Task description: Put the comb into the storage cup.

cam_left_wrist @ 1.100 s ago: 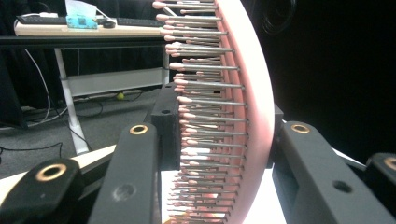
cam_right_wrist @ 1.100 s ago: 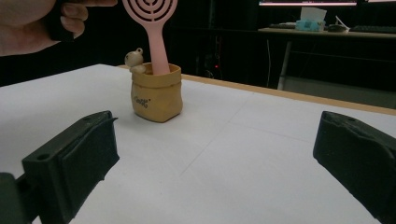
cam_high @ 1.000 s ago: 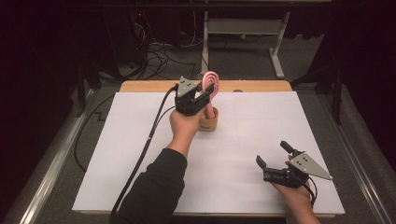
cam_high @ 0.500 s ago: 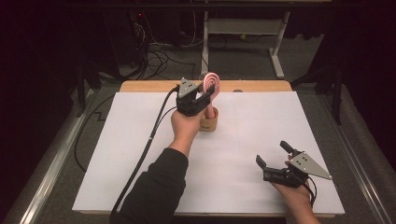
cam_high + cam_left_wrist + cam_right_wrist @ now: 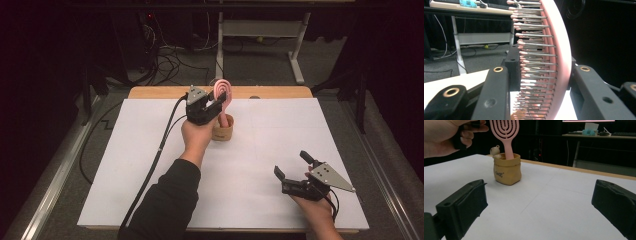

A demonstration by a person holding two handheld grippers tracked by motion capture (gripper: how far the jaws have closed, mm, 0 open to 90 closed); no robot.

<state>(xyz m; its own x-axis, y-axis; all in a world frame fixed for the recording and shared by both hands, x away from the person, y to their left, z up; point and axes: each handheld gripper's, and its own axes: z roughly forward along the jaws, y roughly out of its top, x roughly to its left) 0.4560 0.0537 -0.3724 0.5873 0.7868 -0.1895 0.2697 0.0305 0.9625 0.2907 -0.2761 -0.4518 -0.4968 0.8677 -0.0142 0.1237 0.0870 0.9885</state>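
A pink hairbrush (image 5: pixel 222 92) stands upright with its handle down in a small tan pouch-shaped holder (image 5: pixel 222 131) near the back middle of the table. My left gripper (image 5: pixel 218 100) is shut on the brush head. In the left gripper view the bristles (image 5: pixel 534 62) and pink back (image 5: pixel 559 50) sit between the two jaws. My right gripper (image 5: pixel 291 164) rests open and holds nothing at the front right, far from the holder. The right gripper view shows the brush (image 5: pixel 505 130), the holder (image 5: pixel 507 168) and the person's left hand (image 5: pixel 446 137) beyond its wide-apart jaws.
White paper (image 5: pixel 140 160) covers the table, and a wooden edge (image 5: pixel 160 92) shows at the back. A small bear figure (image 5: pixel 495 151) sits on the holder's rim. The left gripper's cable (image 5: pixel 160 150) trails down the left side. Desk legs and cables stand on the floor behind.
The left gripper and the brush have sunk very slightly toward the holder. The right gripper has not moved.
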